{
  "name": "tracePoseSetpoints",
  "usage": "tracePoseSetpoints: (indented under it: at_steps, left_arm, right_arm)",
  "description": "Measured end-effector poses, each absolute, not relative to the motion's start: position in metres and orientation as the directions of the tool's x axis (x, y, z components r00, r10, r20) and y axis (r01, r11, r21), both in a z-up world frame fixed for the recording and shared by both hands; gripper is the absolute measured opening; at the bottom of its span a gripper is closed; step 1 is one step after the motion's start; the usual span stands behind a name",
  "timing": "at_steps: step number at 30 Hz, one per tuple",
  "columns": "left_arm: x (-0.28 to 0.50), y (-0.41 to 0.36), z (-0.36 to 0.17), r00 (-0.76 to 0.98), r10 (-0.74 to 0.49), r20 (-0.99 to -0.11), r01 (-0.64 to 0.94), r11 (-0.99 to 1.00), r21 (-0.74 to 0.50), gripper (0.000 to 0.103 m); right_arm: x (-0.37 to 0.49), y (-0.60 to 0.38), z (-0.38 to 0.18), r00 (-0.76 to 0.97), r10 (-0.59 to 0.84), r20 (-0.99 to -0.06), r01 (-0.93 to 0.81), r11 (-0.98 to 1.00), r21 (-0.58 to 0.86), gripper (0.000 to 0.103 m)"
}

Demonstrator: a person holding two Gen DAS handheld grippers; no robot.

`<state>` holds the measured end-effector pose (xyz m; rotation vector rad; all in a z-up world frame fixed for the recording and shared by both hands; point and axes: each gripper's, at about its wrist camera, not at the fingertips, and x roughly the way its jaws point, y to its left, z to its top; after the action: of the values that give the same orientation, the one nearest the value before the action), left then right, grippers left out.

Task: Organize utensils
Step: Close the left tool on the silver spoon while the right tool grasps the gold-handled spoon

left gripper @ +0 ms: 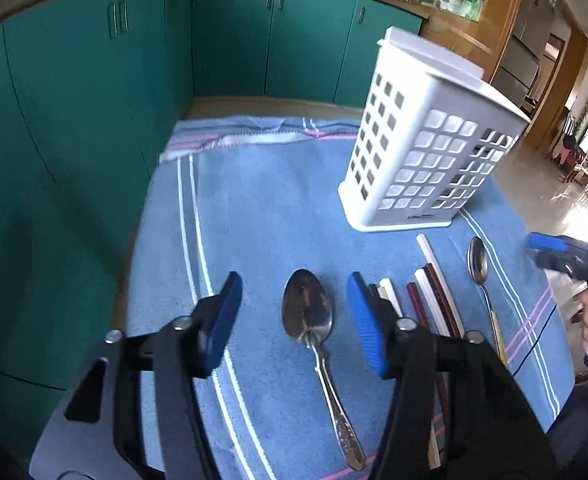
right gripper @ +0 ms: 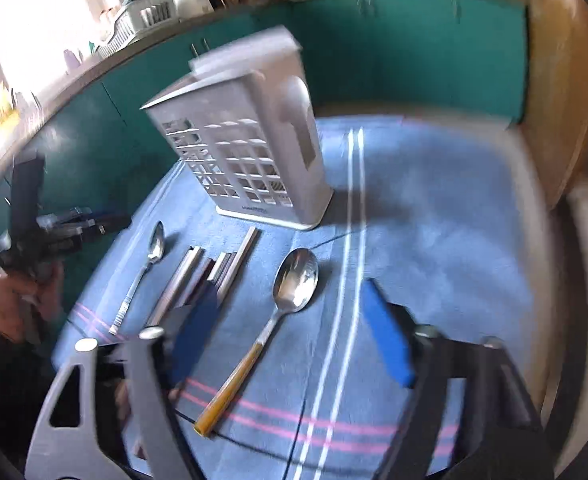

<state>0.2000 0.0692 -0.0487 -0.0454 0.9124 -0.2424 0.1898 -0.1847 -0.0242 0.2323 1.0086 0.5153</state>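
Blue towel (left gripper: 278,208) on a table carries both spoons, chopsticks (left gripper: 433,292) and an empty white caddy (left gripper: 421,152). Left gripper (left gripper: 294,312) hangs open, empty, astride the all-metal spoon (left gripper: 309,316); right gripper (right gripper: 290,332) gapes empty around the yellow-handled spoon (right gripper: 294,280). Best to lower onto each handle, pinch squarely, then lift

Teal cabinets (left gripper: 74,92) (blue towel (left gripper: 270,208) before them)

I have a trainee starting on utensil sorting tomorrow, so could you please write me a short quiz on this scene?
1. True or false: the white holder stands upright on the blue towel.
2. How many spoons lie on the towel?
3. What lies between the two spoons? A forks, B chopsticks, C knives.

Key: 1 true; 2 two; 3 B.
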Motion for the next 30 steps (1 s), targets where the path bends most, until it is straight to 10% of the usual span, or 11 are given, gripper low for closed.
tracePoseSetpoints:
  at_steps: [4, 17, 20, 30]
  left_arm:
    - [0.213, 0.079, -0.066, 0.534, -0.264, -0.803, 0.191, 0.963, -0.19, 0.033]
    - [0.236, 0.076, -0.096, 0.476, -0.299, -0.827, 0.23, 0.95, -0.211, 0.028]
    - [0.239, 0.074, -0.098, 0.461, -0.335, -0.822, 0.254, 0.937, -0.239, 0.011]
    - [0.22, 0.066, -0.063, 0.526, -0.355, -0.773, 0.3, 0.928, -0.222, 0.0]
  right_arm:
    - [0.211, -0.181, -0.041, 0.338, 0.576, -0.744, -0.335, 0.813, 0.477, 0.048]
    - [0.243, -0.169, -0.079, 0.2, 0.676, -0.709, -0.346, 0.726, 0.595, 0.018]
    - [0.246, -0.177, -0.077, 0.175, 0.689, -0.703, -0.349, 0.711, 0.61, 0.005]
    - [0.209, -0.174, -0.02, 0.293, 0.656, -0.696, -0.428, 0.741, 0.518, 0.004]
